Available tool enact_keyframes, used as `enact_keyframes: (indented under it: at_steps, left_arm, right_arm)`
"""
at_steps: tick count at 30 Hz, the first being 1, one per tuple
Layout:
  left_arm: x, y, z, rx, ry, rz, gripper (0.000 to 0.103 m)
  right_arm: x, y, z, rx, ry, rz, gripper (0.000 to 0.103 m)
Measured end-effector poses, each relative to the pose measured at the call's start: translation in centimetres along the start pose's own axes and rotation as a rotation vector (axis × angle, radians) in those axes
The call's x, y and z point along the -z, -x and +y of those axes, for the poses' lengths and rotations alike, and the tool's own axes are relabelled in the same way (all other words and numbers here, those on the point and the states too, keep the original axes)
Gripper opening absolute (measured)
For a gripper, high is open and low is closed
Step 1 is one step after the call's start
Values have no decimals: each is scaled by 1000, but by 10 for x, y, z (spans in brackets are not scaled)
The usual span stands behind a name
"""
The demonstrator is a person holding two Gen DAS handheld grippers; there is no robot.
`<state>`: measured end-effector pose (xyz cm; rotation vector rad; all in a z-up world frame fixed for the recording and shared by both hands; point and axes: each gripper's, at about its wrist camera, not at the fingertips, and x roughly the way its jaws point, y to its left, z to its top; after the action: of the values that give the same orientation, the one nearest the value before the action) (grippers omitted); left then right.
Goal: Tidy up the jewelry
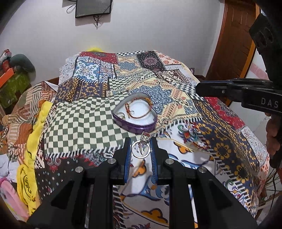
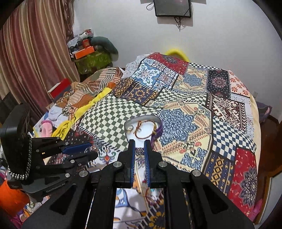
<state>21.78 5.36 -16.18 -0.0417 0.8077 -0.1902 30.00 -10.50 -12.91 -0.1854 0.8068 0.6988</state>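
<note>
A purple heart-shaped box [image 1: 134,115] with a white lining lies open on the patterned bedspread [image 1: 74,112]; a red-and-gold beaded bracelet [image 1: 139,107] lies in it. My left gripper [image 1: 141,143] is shut on a silver ring [image 1: 141,148] with a stone, just in front of the box. My right gripper [image 2: 139,147] is shut on a small silver ornate piece [image 2: 139,151], right before the box [image 2: 143,129]. In the right wrist view the box also holds small rings. The right gripper [image 1: 199,89] shows at the right of the left view.
A yellow cloth [image 1: 33,133] and striped fabric lie at the bed's left edge. Boxes and a green cushion [image 2: 104,45] are piled by the wall. A curtain [image 2: 35,58] hangs left, a wooden door [image 1: 232,40] stands right. A dark screen [image 2: 172,8] hangs on the wall.
</note>
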Motion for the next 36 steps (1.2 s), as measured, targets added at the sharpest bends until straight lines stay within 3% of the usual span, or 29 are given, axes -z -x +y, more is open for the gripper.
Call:
enact_keyframes:
  at_steps: [15,36]
  left_arm:
    - [-37,-41,19,-7,5,-8,20]
    - [-39,-105,26,31,3,68,20]
  right_arm:
    - [-27,-48,-7,-32,-28,16,9]
    - [-32,-122,-27,-31,-61,168,9]
